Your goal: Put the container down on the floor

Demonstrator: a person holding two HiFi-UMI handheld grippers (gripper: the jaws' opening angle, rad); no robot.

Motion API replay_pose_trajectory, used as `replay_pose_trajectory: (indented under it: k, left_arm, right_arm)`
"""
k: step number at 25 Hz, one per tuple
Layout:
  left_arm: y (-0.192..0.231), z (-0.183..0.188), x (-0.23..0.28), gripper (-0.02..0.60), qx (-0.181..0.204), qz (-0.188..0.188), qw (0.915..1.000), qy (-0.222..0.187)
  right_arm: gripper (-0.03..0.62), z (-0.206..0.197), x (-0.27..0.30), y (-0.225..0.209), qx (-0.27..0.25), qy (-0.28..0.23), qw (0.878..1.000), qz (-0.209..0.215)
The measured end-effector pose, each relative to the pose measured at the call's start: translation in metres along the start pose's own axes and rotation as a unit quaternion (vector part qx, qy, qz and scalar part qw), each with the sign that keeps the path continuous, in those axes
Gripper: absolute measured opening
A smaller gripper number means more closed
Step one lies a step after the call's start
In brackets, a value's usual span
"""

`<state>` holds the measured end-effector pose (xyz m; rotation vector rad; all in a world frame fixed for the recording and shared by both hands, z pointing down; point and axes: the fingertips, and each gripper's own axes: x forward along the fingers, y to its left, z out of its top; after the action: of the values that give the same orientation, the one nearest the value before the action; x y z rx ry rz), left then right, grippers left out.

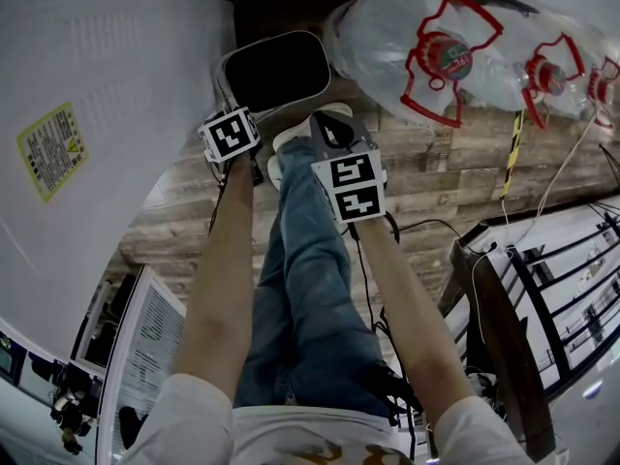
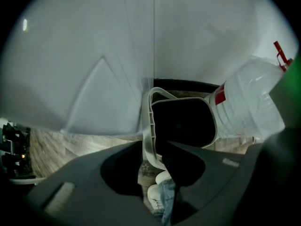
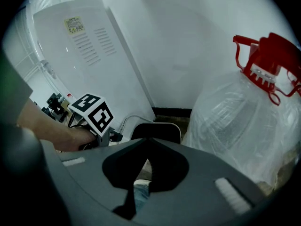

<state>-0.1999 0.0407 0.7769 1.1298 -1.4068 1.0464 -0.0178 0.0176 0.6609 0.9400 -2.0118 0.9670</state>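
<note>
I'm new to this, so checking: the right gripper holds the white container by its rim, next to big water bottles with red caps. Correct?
Wrong gripper: the left gripper holds the white container by its rim, jaws closed on it, as the left gripper view shows. The right gripper holds nothing. The red-capped water bottles are beside it.

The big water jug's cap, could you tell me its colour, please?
Red cap, clearest in the right gripper view.

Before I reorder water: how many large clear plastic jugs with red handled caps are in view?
3: first jug beside the white container, second jug right of it, third jug cut off at the right edge. More may be hidden.
</note>
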Motion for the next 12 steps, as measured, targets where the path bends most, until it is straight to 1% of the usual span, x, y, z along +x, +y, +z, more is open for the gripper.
replay_pose_trajectory:
  k: [3, 5, 6, 9, 12]
  left_arm:
    - [0.003, -0.003, -0.006, 0.123, -0.003, 0.004, 1.0, 0.0]
    - [0.007, -0.004, -0.012, 0.123, 0.007, 0.016, 0.9999, 0.002]
    - [0.004, -0.001, -0.015, 0.123, 0.017, 0.014, 0.9997, -0.008]
    - [-0.011, 0.013, -0.024, 0.123, 0.051, -0.011, 0.9975, -0.048]
    - [-0.013, 0.02, -0.036, 0.123, 0.062, -0.013, 0.9958, -0.066]
  right_arm:
    - [0.026, 0.001, -0.002, 0.003, -0.004, -0.001, 1.0, -0.001]
    - [0.026, 0.003, -0.005, 0.003, -0.01, -0.004, 1.0, -0.004]
    - [0.026, 0.004, -0.006, 0.003, -0.012, -0.005, 1.0, -0.007]
    - [0.026, 0.005, -0.009, 0.007, -0.012, -0.008, 1.0, -0.008]
    - [0.026, 0.002, -0.011, 0.009, -0.016, -0.003, 1.0, -0.008]
